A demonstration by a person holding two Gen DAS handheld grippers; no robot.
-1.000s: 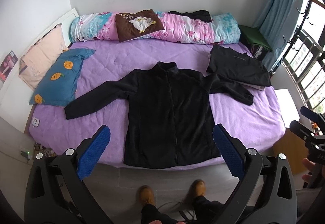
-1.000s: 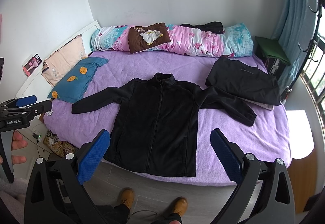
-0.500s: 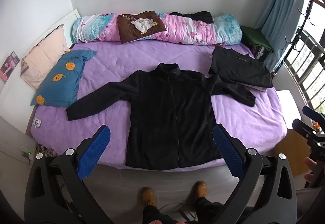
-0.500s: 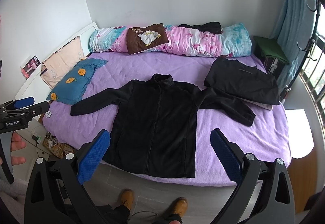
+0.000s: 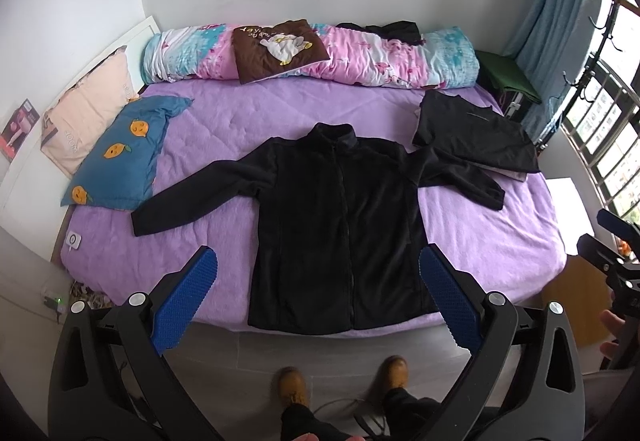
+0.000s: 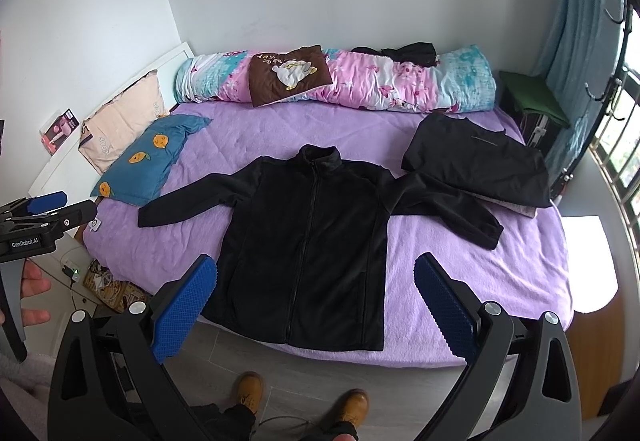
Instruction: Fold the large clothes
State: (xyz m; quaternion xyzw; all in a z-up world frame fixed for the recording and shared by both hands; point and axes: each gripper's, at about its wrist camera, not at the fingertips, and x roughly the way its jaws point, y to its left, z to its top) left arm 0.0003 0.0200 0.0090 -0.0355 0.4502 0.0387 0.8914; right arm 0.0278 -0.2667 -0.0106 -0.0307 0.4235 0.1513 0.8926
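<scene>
One black jacket (image 5: 340, 225) lies flat, front up and zipped, on the purple bed (image 5: 240, 129). Long axis runs from collar to hem: collar toward the rolled quilt (image 5: 360, 53) at the far wall, hem at the near bed edge, just overhanging it. Sleeves spread to both sides; left sleeve end points toward the blue pillow (image 5: 120, 161), right sleeve end lies just beside a folded dark garment (image 5: 476, 133) at the far right of the bed. Left gripper (image 5: 318, 301) hangs above the near bed edge, blue fingers (image 5: 184, 305) spread wide, nothing between them; the jacket hem shows in the gap. Right gripper (image 6: 316, 301) likewise: fingers (image 6: 444, 309) released and wide apart, empty, aimed at the jacket's lower half. A hand (image 6: 32, 293) holds the left gripper's handle at the left edge of the right view. Tan boots (image 5: 294, 387) on the grey floor below.
</scene>
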